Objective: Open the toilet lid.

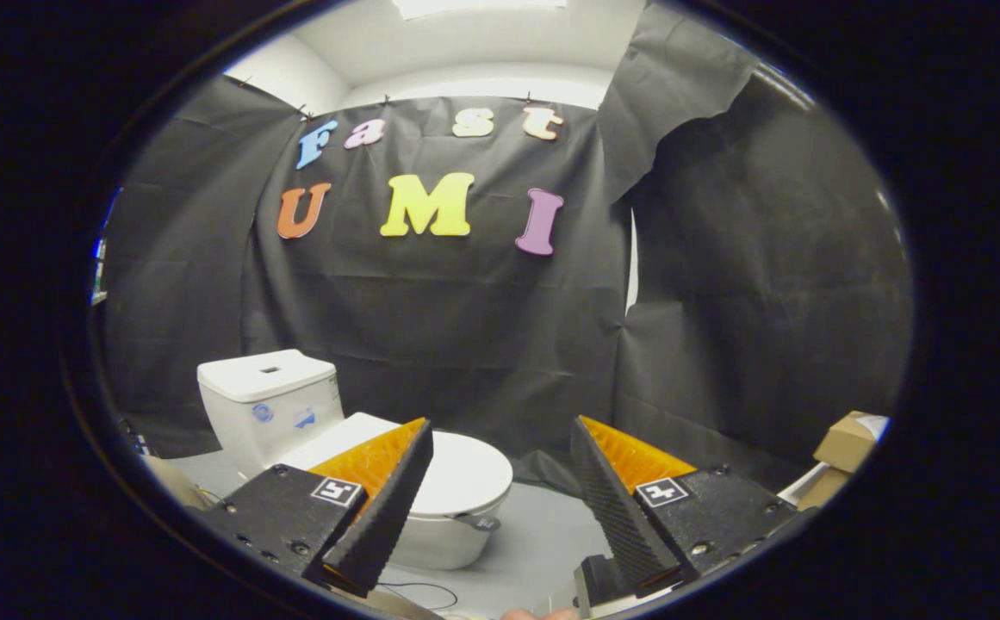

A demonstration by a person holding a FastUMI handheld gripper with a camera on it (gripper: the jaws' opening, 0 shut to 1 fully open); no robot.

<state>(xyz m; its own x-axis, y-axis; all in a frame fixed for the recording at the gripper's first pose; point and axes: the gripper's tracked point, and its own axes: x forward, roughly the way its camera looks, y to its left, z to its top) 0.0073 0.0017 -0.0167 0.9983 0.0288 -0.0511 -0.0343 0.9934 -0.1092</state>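
My jaws (500,448) hang wide apart, holding nothing. The toilet (431,508) sits beyond my left finger, lid (465,474) down. A small tab (478,522) at the front rim, probably the handle: I'd hook under there and lift steadily.

The toilet (293,413) is seen as smooth, glossy ceramic; its closed lid (456,474) looks like glossy plastic. The gripper (500,508) fingers (611,508) — spread apart, touching nothing — are faced with rough ribbed pads. A matt cardboard box (844,443) is noted.
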